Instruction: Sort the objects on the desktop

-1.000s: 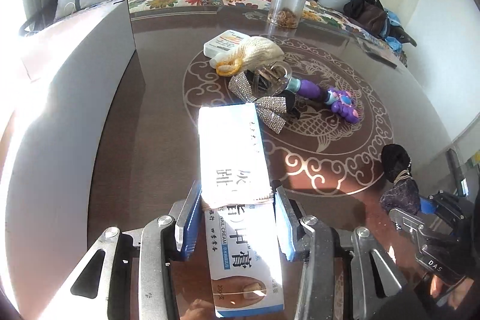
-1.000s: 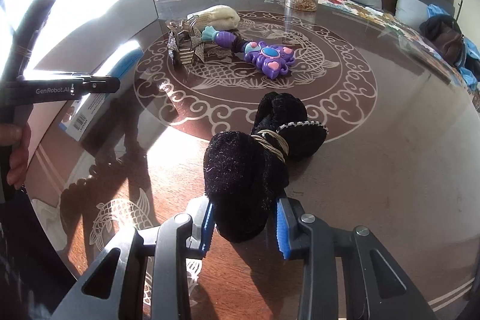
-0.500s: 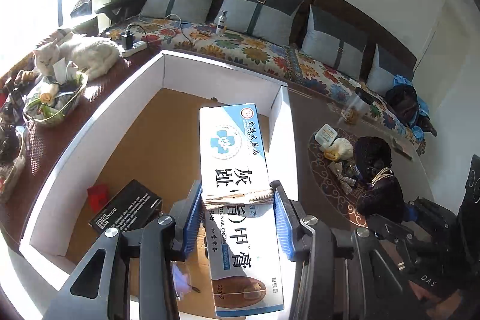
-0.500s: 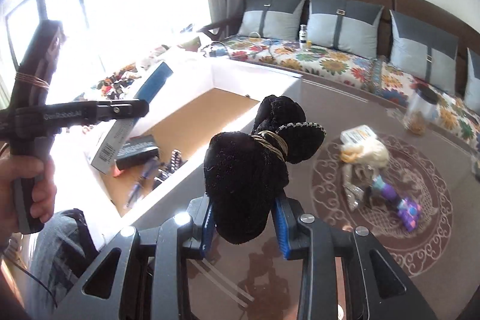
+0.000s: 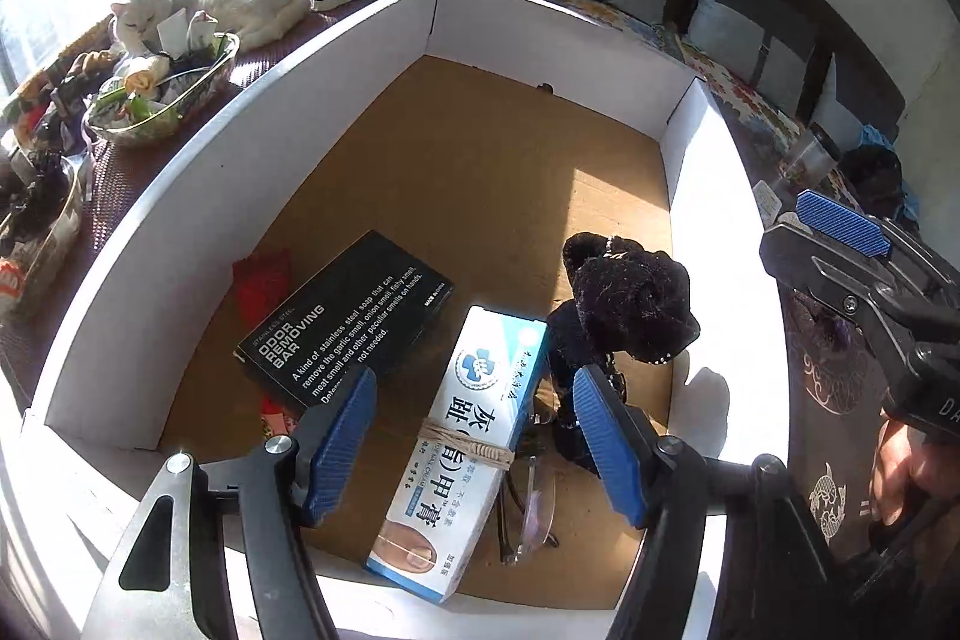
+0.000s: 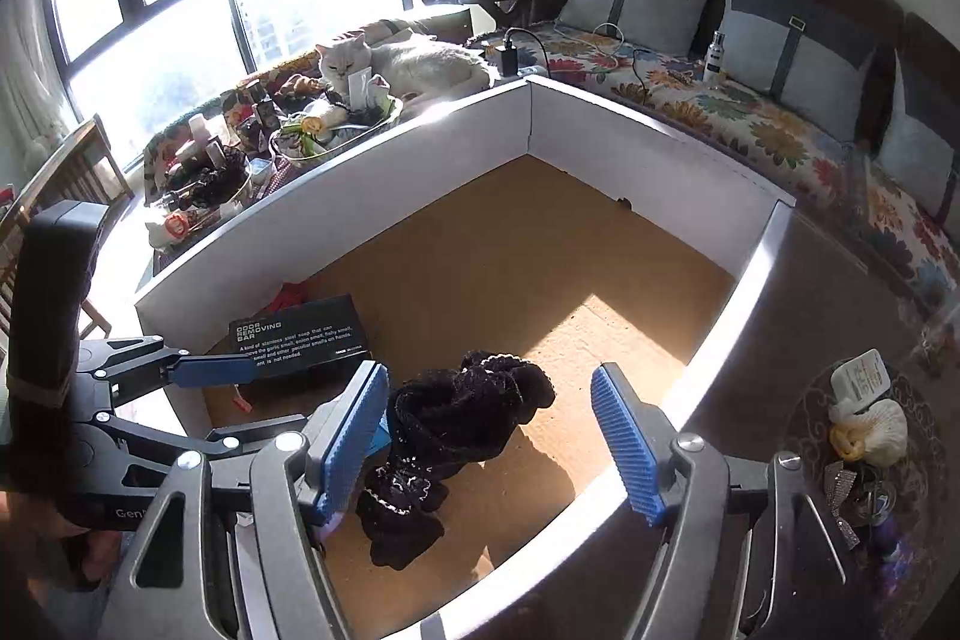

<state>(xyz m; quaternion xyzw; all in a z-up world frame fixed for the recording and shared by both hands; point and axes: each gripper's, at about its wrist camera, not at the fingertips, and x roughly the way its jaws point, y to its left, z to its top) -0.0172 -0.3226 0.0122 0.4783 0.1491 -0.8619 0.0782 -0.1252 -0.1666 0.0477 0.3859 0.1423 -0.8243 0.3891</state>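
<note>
Since the earlier frame both tools had swung from the patterned bench over to the white box point(image 5: 690, 196), and the things they carried had left their blue pads. The left tool point(image 5: 474, 436) had just been opening its jaws; they stood released, with the white and blue cream carton point(image 5: 474, 436) lying loose between them on the box's brown floor, one end against the black soap box point(image 5: 348, 322). The right tool point(image 6: 489, 439) had also just been opening and held nothing; the black fuzzy hair tie point(image 6: 456, 430) lay below its spread pads on the box floor, beside the carton. A pair of glasses point(image 5: 531, 502) lay just beside the carton. A white cat point(image 6: 414, 61) lay on the ledge beyond the box.
</note>
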